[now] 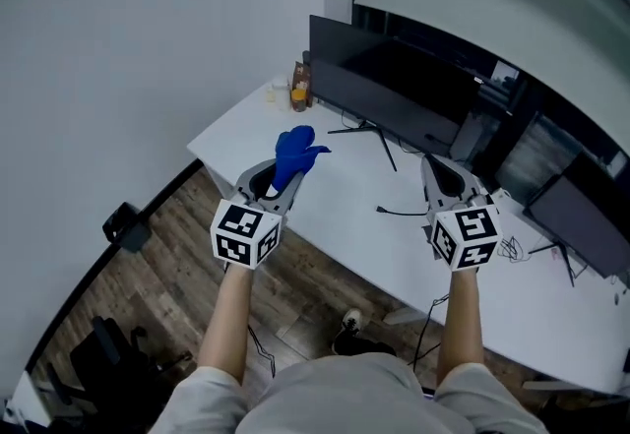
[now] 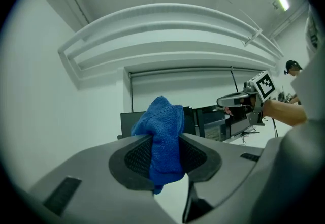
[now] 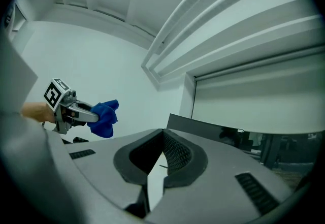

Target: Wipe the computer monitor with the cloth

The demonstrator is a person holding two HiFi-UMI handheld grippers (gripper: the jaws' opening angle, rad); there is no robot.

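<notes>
cloth (image 1: 295, 155) sits clenched in the left gripper (image 1: 279, 188), low and left of centre in the head view. in the left gripper view the jaws pinch it by one narrow fold (image 2: 163, 131), with a bunch standing above the tips and a small tail hanging below. the right gripper (image 1: 443, 181), lower right of centre, has its jaws closed tip to tip on nothing, as the right gripper view (image 3: 162, 149) shows.

both hang above the near edge of the white desk (image 1: 325, 216), well apart from the monitor (image 1: 394, 78) in the upper middle.

likely trouble: the fold is thin, so drag across the screen could pull the cloth out. only a short wad leads the jaws, so a hard push could bring bare jaw tips onto the panel. the monitor's thin stand may rock under pressure, and the bottles (image 1: 298, 88) just beside its left end could be knocked.

the cloth's long axis runs from the jaws up the frame toward the monitor, free end leading and curling right. the monitor's long axis runs from upper left to lower right, screen facing the person.
</notes>
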